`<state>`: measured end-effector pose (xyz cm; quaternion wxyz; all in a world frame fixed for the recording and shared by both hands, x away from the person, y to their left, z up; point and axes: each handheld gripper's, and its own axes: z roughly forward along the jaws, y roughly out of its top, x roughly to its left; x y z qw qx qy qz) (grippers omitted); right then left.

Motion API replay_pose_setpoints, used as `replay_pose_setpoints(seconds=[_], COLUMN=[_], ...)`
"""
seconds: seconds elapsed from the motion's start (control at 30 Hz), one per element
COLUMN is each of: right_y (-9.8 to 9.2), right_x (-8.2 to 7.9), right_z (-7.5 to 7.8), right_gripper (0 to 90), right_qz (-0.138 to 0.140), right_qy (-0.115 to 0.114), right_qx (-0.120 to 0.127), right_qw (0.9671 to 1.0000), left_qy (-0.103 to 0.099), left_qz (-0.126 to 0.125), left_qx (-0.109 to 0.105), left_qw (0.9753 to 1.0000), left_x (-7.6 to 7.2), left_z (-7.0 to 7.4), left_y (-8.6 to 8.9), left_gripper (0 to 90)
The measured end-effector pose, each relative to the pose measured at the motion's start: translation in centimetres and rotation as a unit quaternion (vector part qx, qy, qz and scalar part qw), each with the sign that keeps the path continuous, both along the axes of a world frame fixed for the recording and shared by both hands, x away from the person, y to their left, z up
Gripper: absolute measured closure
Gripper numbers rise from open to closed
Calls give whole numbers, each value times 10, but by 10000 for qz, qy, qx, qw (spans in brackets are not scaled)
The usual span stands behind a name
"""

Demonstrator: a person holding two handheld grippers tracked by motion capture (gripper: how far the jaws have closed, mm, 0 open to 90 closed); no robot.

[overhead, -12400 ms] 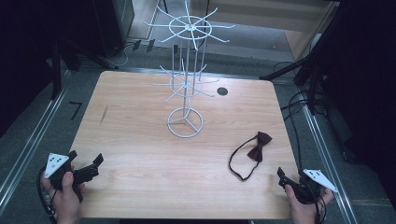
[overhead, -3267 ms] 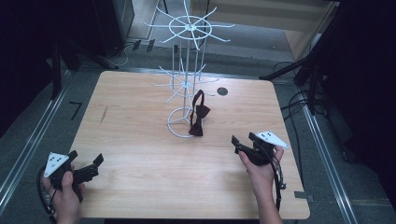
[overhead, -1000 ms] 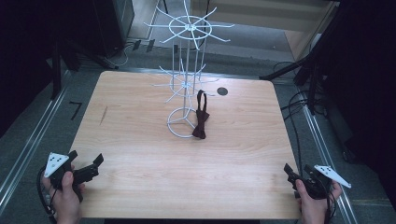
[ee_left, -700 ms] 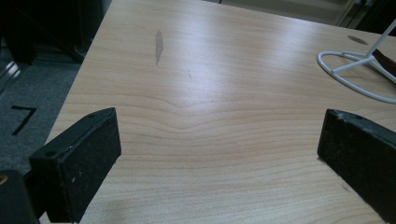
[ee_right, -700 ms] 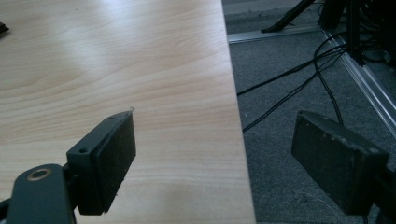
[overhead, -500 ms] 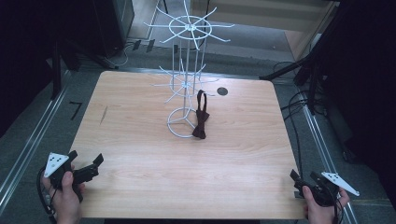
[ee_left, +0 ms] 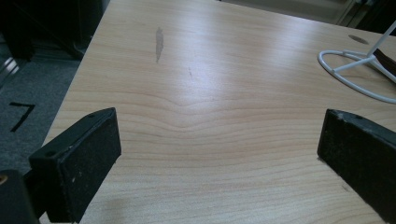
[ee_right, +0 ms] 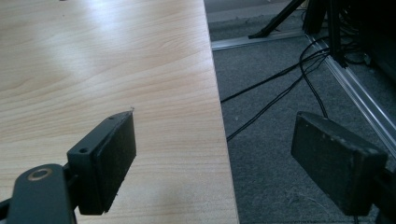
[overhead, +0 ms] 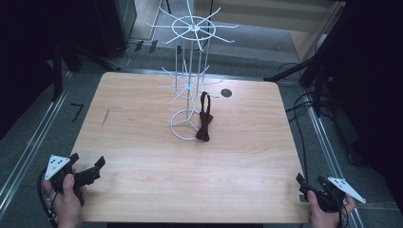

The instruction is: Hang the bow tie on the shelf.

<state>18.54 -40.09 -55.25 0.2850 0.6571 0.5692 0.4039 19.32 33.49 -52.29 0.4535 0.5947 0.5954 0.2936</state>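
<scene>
We have the dark bow tie hanging on the white wire rack in the middle of the wooden table. Its strap loops over 1 of the lower arms of the rack, and the bow end hangs down to just beside the ring base, touching or nearly touching the tabletop; from the high view we cannot tell which. In the left gripper view the ring base and a dark edge of the tie sit at the far right, well apart from our jaws.

Our left gripper rests at the near-left corner of the table with its jaws spread wide and nothing between them. Our right gripper sits at the near-right corner, partly past the table edge; the right gripper view shows 1 jaw over the wood and the other over the grey floor and its cables, also wide apart and empty.

We judge the hanging as done: the tie is on the rack and both hands are back at the near edge, well apart from it. Nothing else lies on the table that would want hanging. What may be left, if anything, is a check that the strap sits securely on the arm, since the loop looks close to the arm's tip.
</scene>
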Motion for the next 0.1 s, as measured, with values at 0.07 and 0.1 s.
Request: replay_pose_setpoints(seconds=[0.07, 0.1], right_y=[0, 0], right_x=[0, 0], right_z=[0, 0], right_gripper=[146, 146], right_qz=[1, 1], right_qy=[-6, -6], right_qx=[13, 13], right_qw=[10000, 10000], left_qy=[10, 10], left_qz=[8, 8], left_qx=[-26, -26], left_qw=[10000, 10000], left_x=[1, 1], left_z=[0, 0], left_y=[0, 0], left_gripper=[1, 0])
